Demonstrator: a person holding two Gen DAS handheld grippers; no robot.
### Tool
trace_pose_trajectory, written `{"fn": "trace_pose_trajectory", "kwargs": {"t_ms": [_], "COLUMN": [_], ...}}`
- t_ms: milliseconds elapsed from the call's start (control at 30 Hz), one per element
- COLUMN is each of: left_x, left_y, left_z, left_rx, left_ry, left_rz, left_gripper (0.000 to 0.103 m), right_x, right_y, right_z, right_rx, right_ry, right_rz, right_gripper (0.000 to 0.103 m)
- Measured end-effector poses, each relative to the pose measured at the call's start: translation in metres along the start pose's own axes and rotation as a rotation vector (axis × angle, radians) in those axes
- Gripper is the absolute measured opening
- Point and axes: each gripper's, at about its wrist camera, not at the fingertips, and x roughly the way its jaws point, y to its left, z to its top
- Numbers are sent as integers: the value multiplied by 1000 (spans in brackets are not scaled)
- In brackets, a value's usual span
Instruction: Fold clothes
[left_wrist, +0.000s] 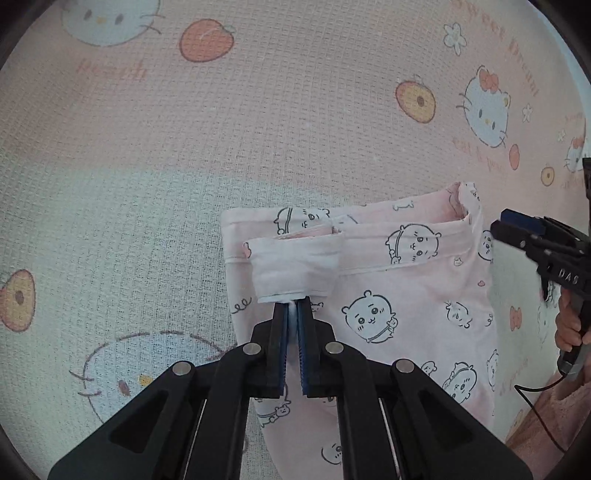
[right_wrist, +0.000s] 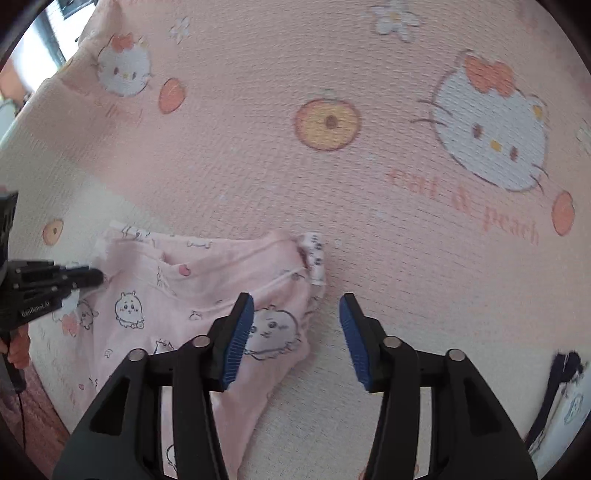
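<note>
A pink garment (left_wrist: 406, 295) printed with small cartoon animals lies folded on the blanket. In the left wrist view my left gripper (left_wrist: 293, 304) is shut on a white cuff (left_wrist: 295, 266) at the garment's left side, and the cloth shows between the blue pads. The right wrist view has the same garment (right_wrist: 192, 280) at lower left. My right gripper (right_wrist: 295, 302) stands open over its right edge; the left finger is above the cloth, the right finger above the bare blanket, and the pads press on nothing. A patterned cuff (right_wrist: 316, 258) sticks up at that edge. The left gripper (right_wrist: 88, 277) shows at the garment's far side.
A pink and cream blanket (left_wrist: 258, 129) with cat faces and peaches covers the whole surface. A hand (left_wrist: 569, 328) holds the right gripper (left_wrist: 498, 225), with a black cable (left_wrist: 535, 406) trailing below. A dark-and-white item (right_wrist: 565, 398) lies at the lower right.
</note>
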Motion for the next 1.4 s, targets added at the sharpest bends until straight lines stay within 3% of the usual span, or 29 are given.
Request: {"fn": "trace_pose_trajectory", "kwargs": {"t_ms": [67,100,167,300,400,467,533,600,667,700,767,800,833,867,1000,1067,1167,1233,1300,1400], "left_x": [-5,-7,-6,0,-3,-5,-8,-5,9,17,28,33,38,38,20,11,13,24,36,45], "left_y": [8,10,10,7,10,21,38,48,38,30,14,10,9,11,26,21,3,-5,-6,-9], "left_z": [4,7,15,28,31,33,35,36,36,37,35,34,33,34,39,43,47,47,45,41], "left_rx": [-15,-13,11,46,31,15,-47,-103,-105,-91,-35,-4,25,13,-100,-95,-19,-9,-36,-21], "left_ry": [-22,-35,-48,-45,-54,-52,-55,-60,-29,-13,12,25,40,39,-25,-64,-59,-31,-13,-5], "left_rz": [12,21,42,72,73,90,65,-1,-73,-94,-42,20,95,107,40,-21,-111,-111,-105,-32], "left_gripper": [6,6,6,10,21,27,28,27,25,23,23,23,23,26,26,26,26,26,26,26], "right_x": [21,28,39,30,14,1,-5,-6,4,11,23,30,34,34,7,-5,9,21,33,27], "right_y": [10,7,-1,-35,-45,-48,-47,-39,-16,-11,-1,3,3,-9,-45,-41,-14,2,1,-20], "right_z": [2,1,0,-7,-14,-15,-12,-9,-4,-4,-2,-1,-1,0,-1,-1,-1,-1,-1,1], "right_rx": [-75,-69,-41,165,231,237,222,167,21,8,-19,-33,-22,44,227,191,47,-30,-11,150], "right_ry": [35,46,61,27,-20,-64,-81,-73,-19,0,38,57,69,68,-6,-37,29,67,69,21], "right_rz": [-59,-100,-167,-166,-152,-142,-113,-92,-125,-134,-152,-161,-159,-138,-102,-67,-11,3,-51,-29], "right_gripper": [53,41,40,45,46,46,47,47,44,40,40,40,40,40,43,45,44,43,43,41]}}
